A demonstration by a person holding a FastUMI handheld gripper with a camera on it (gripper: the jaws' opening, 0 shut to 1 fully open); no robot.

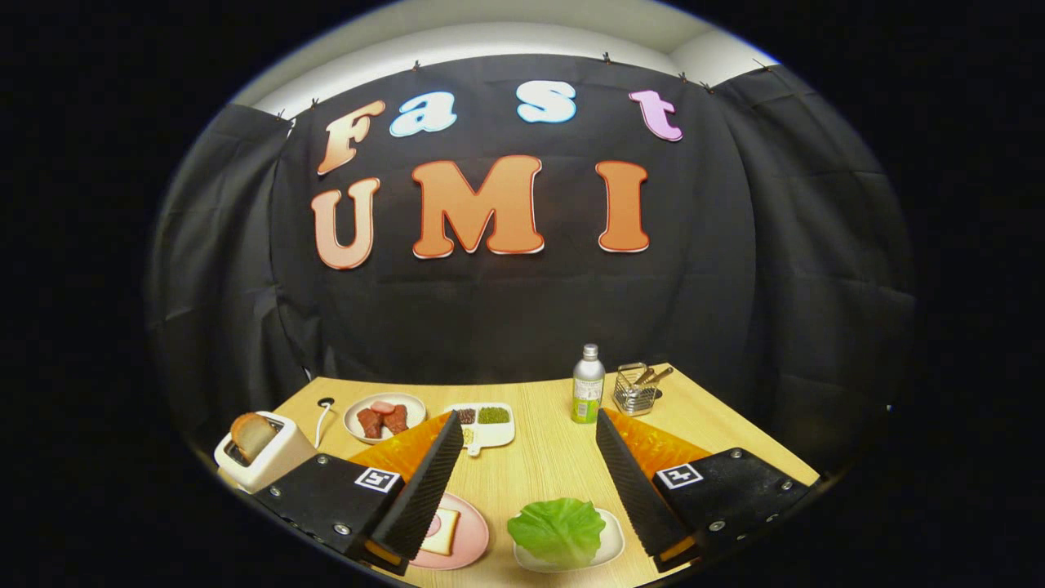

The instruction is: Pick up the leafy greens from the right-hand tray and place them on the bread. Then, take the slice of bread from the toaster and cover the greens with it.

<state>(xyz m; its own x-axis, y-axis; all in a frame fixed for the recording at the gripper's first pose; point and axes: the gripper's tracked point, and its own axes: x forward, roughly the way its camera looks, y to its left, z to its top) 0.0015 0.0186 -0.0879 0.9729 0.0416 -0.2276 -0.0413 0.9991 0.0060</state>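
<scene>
Wood-grain table (555,457), ruffled greens (558,531), splayed tool (522,429)

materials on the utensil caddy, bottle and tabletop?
Caddy: looks like bare metal wire, shiny open mesh. Bottle: probably metal, silvery body with a printed label, could be coated plastic. Tabletop: pale wood-grain, matte, likely laminate. Tool open above the table.

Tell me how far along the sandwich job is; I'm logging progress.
Nothing looks done yet. The green lettuce leaf lies on its white tray, between the open fingers of the hand-held gripper, ungrasped. The bread slice on the pink plate is bare, and the browned slice sits in the white toaster. Both placements remain.
</scene>
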